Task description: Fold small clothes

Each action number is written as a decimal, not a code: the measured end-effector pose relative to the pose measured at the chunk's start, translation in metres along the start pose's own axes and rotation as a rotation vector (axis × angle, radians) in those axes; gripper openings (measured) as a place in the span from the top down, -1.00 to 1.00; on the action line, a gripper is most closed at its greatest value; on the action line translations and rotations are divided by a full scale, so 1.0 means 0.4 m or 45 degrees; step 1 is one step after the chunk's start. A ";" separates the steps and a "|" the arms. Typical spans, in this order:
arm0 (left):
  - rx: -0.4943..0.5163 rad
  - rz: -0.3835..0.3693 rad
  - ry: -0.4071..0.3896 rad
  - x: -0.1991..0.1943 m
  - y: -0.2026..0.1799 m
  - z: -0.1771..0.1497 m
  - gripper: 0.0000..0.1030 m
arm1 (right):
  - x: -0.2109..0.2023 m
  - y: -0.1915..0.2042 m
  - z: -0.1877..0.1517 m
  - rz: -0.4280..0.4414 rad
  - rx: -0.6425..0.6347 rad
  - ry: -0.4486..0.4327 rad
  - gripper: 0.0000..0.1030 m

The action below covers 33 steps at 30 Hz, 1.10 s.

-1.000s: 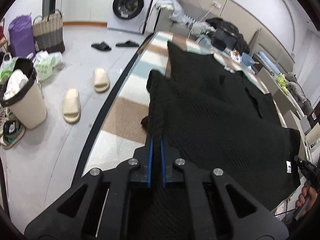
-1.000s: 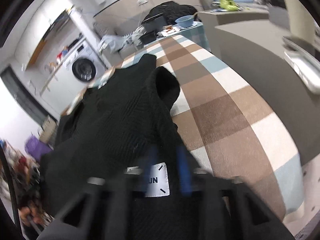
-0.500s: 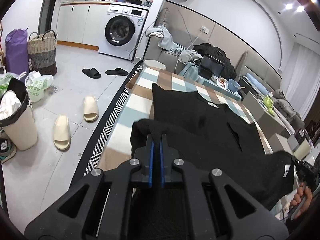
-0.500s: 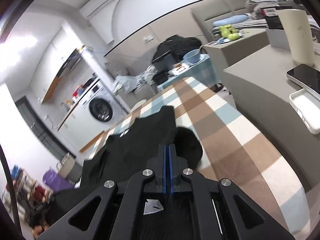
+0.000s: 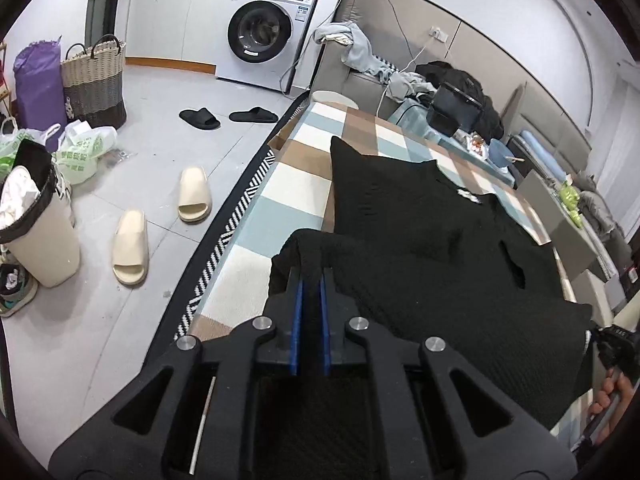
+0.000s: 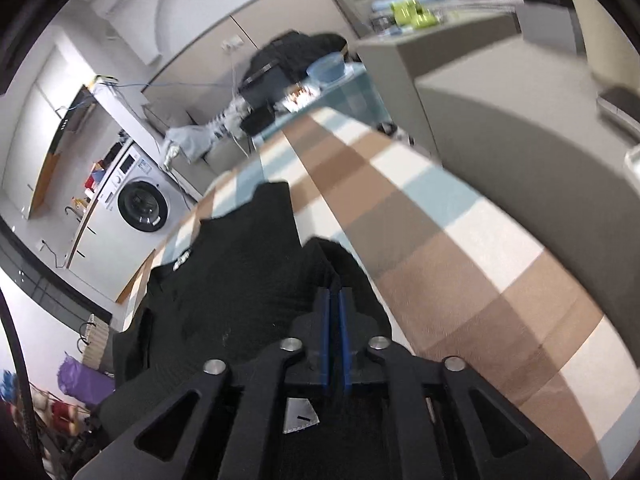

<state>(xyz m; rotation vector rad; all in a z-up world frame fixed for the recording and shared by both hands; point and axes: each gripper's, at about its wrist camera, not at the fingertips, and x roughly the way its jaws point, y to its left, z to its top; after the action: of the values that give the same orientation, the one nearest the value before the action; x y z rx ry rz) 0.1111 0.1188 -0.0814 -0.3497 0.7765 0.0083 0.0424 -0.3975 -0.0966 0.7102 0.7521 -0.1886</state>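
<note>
Black knit garment [image 5: 420, 248] pinched in both grippers, left [image 5: 311, 276] and right [image 6: 334, 294], right jaws just easing apart.

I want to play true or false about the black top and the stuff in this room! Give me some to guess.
1. The black knitted top lies on a checked cloth. True.
2. The washing machine door is wide open. False: it is shut.
3. Two cream slippers lie on the floor. True.
4. The left gripper holds a slipper. False: its jaws pinch a fold of the black top.
5. The woven basket stands on the checked cloth. False: it stands on the floor, beside a purple bag.
6. The right gripper has black fabric between its jaws. True.
</note>
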 end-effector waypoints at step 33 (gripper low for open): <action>-0.035 -0.053 0.166 0.094 0.008 -0.013 0.15 | 0.066 0.024 -0.019 -0.008 -0.068 0.110 0.23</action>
<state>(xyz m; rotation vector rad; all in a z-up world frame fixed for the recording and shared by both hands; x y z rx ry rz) 0.1339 0.1157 -0.1118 -0.3954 0.8988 -0.0436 0.0611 -0.3830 -0.1137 0.6689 0.8392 -0.1435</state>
